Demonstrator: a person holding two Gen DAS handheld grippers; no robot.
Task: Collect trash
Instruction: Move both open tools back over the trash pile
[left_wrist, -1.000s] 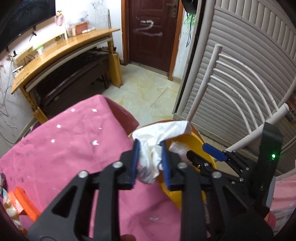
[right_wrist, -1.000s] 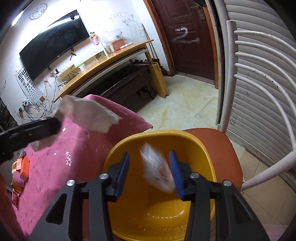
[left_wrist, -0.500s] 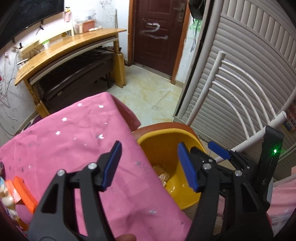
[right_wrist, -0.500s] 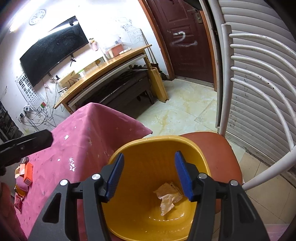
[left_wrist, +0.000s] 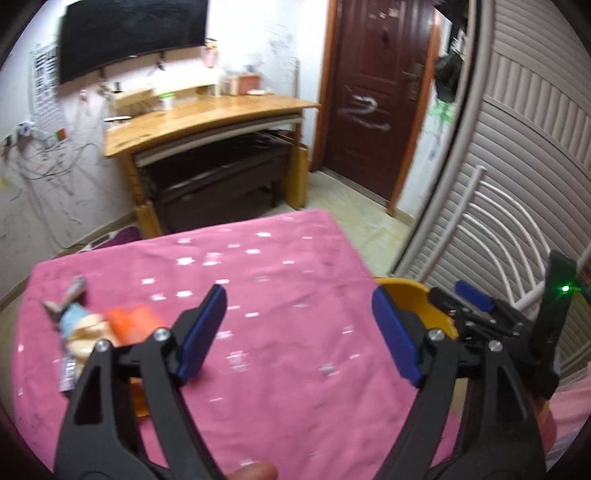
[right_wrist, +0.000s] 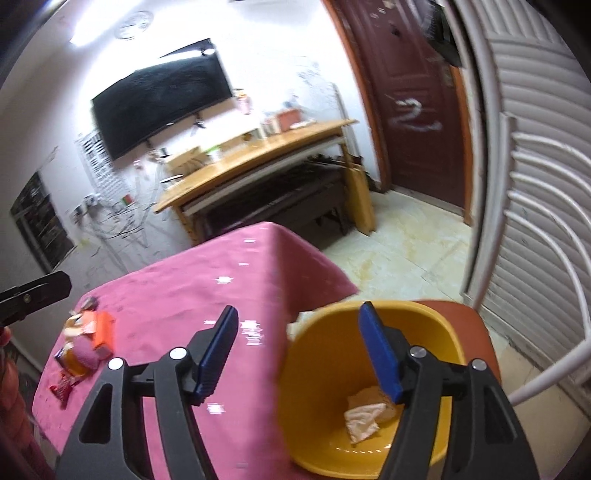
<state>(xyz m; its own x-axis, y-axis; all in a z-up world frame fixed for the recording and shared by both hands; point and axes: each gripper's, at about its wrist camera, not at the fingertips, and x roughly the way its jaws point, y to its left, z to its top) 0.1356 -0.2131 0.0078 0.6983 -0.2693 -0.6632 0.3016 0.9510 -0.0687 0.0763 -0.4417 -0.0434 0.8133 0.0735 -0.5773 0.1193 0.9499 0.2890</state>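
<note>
A small room with a dark television on the wall, a wooden desk (right_wrist: 258, 155) and a brown door holds a table under a pink star-printed cloth (left_wrist: 280, 295). A yellow bin (right_wrist: 369, 454) sits on a red-brown chair seat (right_wrist: 476, 325) right at the table's edge, probably placed there so scraps can be dropped straight in from the tabletop. Crumpled paper (right_wrist: 364, 419) already lies at the bottom of the bin. The remaining trash (left_wrist: 92, 325), an orange packet and some wrappers, sits clustered at the far left end of the table, well apart from the bin.

The left gripper (left_wrist: 299, 332) hangs over the cloth with its jaws opening and nothing between them, seemingly freed up to fetch more. The right gripper (right_wrist: 299, 350) is above the bin's rim, its jaws also opening and empty.

Motion blur smears the pile, so the separate items are hard to tell apart. Something pale shows at the bin's rim beside the cloth, but what it is cannot be made out. The left gripper's own arms cover part of the pile.
</note>
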